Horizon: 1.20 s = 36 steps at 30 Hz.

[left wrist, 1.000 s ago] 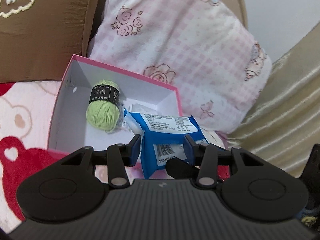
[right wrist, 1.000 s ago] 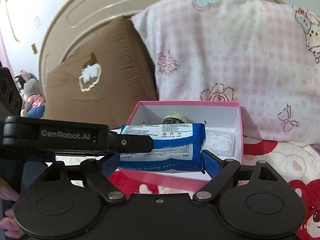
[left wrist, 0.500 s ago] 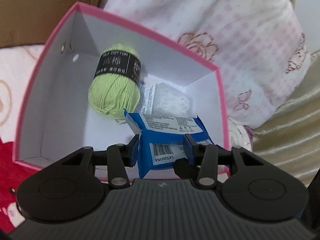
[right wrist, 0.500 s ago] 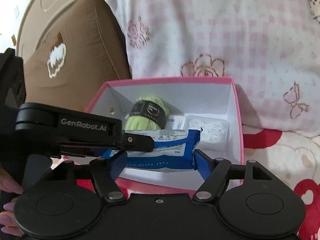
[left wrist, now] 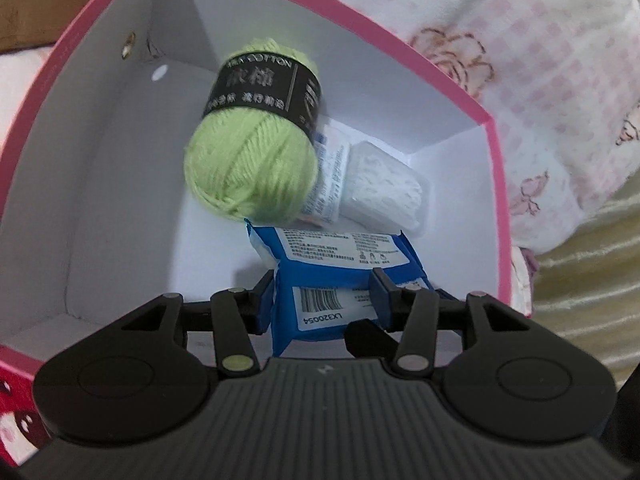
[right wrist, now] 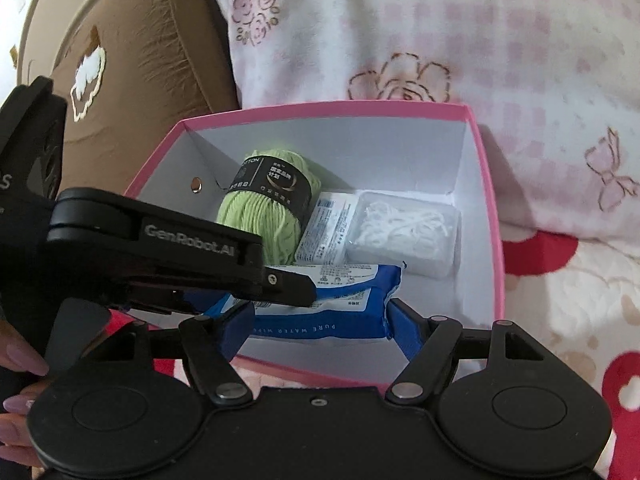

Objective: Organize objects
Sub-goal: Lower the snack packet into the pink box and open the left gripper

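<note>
gripping, left wrist view: the blue wipes pack (left wrist: pixel 344 276) is clamped at its short end by the jaws of the left gripper (left wrist: pixel 324 294), whose blue pads press on both sides; the jaws have just been eased slightly wider with the pack still between them.
pack position: it is held inside the pink box (left wrist: pixel 494 184), over the white floor, near the right wall.
box contents: a green yarn ball (left wrist: pixel 252 160) with a black band is seen leaning at the back; a clear case of white floss picks (left wrist: pixel 384 190) lies beside it, a white labelled packet between them.
surroundings: a pink checked pillow (left wrist: pixel 540 60) is seen behind the box.
right wrist view: the same pack (right wrist: pixel 320 300) lies lengthwise between the blue pads of the right gripper (right wrist: pixel 320 324); both pads are set against its ends, so it is gripped; the jaws have just been closing.
left gripper: its black finger (right wrist: pixel 180 256) is seen crossing over the pack's left end.
box: it (right wrist: pixel 486 208) rests on a red and white blanket (right wrist: pixel 560 300).
</note>
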Available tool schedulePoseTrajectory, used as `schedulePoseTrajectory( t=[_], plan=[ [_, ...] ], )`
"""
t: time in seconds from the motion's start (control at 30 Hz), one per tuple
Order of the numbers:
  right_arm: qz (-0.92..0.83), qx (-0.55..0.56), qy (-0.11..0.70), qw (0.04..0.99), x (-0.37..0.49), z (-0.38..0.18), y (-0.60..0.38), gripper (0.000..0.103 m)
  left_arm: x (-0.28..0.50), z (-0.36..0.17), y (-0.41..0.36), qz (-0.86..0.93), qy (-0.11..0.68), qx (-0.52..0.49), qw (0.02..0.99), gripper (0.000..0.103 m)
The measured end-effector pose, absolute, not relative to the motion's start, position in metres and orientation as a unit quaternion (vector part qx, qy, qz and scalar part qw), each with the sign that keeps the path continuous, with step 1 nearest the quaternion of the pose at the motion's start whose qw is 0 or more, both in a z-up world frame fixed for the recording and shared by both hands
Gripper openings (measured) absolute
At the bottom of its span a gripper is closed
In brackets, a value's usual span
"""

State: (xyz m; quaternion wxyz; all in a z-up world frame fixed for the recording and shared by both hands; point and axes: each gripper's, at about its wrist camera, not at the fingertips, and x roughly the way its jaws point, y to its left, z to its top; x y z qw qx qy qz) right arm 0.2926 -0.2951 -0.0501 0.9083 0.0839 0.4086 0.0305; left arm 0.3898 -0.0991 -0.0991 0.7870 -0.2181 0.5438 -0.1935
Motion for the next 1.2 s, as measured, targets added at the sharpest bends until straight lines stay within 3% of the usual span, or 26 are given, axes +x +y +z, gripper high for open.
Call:
schedulePoseTrajectory(
  t=[0.53,0.7,1.2],
  plan=[
    [0.042,0.122,0.453,0.882,0.315,-0.07,-0.306,0.077,0.405,-0.123,-0.097,-0.19,0.579,-0.212,0.764,0.046],
    [0.041,0.12,0.457,0.88,0.315,-0.077,-0.307,0.078,0.399,-0.122,-0.101,-0.171,0.592,-0.197,0.763,0.061],
    [0.041,0.11,0.422,0.899,0.296,-0.044,-0.301,0.08,0.372,-0.054,-0.092,-0.175,0.54,-0.134,0.812,0.063]
  ],
)
